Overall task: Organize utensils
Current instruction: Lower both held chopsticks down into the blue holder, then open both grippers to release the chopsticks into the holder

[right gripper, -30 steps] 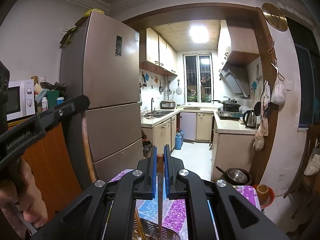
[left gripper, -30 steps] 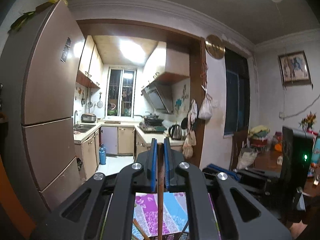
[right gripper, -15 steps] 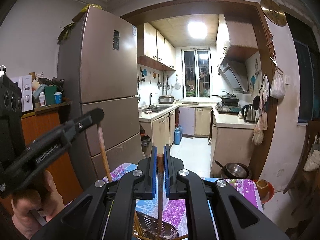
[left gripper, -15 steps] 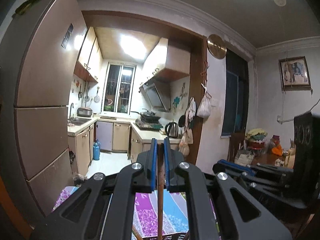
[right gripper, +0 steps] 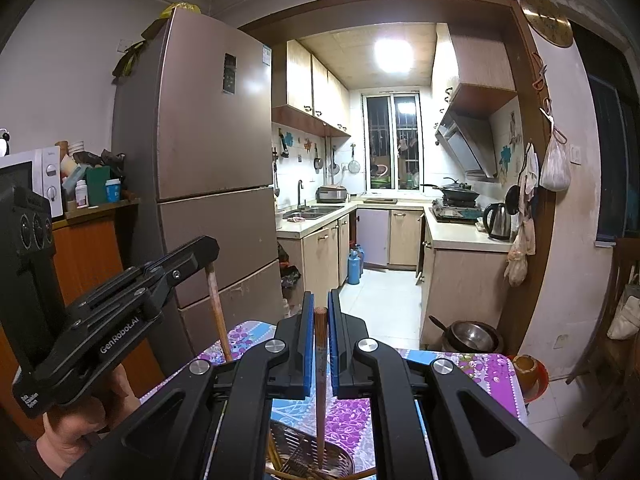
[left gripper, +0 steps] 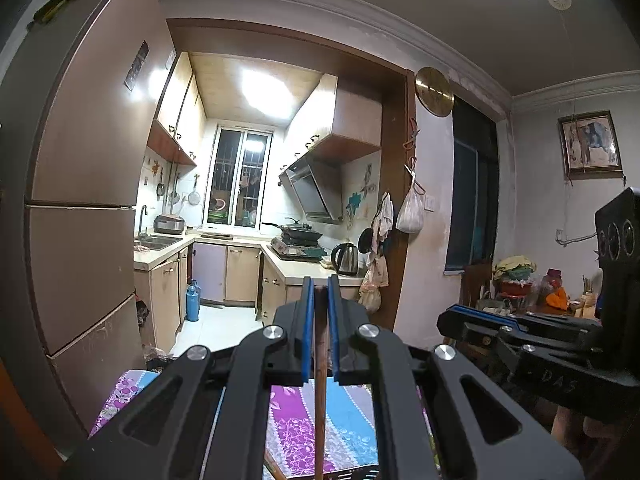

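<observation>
Right gripper [right gripper: 319,320] clamped on an upright brown chopstick [right gripper: 320,380]; its lower end dips into a metal mesh basket [right gripper: 340,462] on the floral tablecloth [right gripper: 480,368]. Left gripper [left gripper: 319,300] pinches a second chopstick [left gripper: 320,400] over the same cloth; its body reads "GenRobot.AI" in the right wrist view. Farther off: bronze fridge [right gripper: 212,140], microwave [right gripper: 40,176] on an orange cabinet, then the lit kitchen with kettle [right gripper: 498,220] and barred window [right gripper: 390,140]
</observation>
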Action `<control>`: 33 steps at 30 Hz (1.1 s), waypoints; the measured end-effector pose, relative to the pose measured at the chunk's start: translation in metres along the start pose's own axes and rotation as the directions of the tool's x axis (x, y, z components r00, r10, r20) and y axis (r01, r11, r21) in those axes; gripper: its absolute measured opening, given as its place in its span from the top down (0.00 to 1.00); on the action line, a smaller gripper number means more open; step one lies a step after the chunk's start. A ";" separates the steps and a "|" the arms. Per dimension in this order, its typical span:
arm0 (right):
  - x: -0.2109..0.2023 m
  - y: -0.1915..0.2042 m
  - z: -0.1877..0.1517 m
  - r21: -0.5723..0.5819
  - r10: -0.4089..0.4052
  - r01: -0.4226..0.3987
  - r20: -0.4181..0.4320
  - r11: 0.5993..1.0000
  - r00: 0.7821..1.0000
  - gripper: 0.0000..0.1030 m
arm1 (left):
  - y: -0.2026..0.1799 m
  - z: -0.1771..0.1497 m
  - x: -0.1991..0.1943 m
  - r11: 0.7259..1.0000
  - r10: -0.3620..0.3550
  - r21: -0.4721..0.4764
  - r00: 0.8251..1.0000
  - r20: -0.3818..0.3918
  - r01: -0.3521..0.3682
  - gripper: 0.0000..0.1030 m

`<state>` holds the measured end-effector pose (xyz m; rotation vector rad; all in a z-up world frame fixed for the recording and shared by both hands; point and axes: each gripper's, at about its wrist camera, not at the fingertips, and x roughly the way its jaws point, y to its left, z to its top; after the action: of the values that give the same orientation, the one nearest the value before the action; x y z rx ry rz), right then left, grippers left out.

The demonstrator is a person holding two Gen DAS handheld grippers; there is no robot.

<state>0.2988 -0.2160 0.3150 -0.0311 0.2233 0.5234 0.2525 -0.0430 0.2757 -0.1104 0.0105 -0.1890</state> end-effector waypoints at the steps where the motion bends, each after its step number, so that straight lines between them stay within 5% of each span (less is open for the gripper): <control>1: 0.001 0.000 -0.001 0.000 0.000 0.000 -0.002 1.000 1.000 0.92 | 0.000 -0.001 0.000 1.000 0.002 0.001 1.000 0.006 -0.002 0.95; 29: 0.001 0.002 -0.006 0.001 0.014 -0.014 -0.019 1.000 1.000 0.92 | 0.001 -0.024 0.003 1.000 0.001 0.023 1.000 -0.020 -0.001 0.94; 30: 0.001 0.001 -0.006 0.003 0.015 -0.015 -0.023 1.000 1.000 0.89 | 0.001 -0.023 0.004 1.000 0.005 0.024 1.000 -0.023 -0.004 0.82; 31: 0.000 0.001 -0.006 0.006 0.015 -0.015 -0.023 1.000 1.000 0.76 | 0.002 -0.022 0.003 1.000 0.010 0.019 1.000 -0.018 -0.010 0.53; 33: -0.004 0.000 -0.005 0.016 0.015 -0.015 -0.007 1.000 1.000 0.61 | 0.005 -0.020 -0.004 1.000 0.028 0.004 0.999 0.018 -0.028 0.37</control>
<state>0.2950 -0.2186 0.3114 -0.0164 0.2350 0.5362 0.2495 -0.0396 0.2556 -0.1074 -0.0067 -0.1599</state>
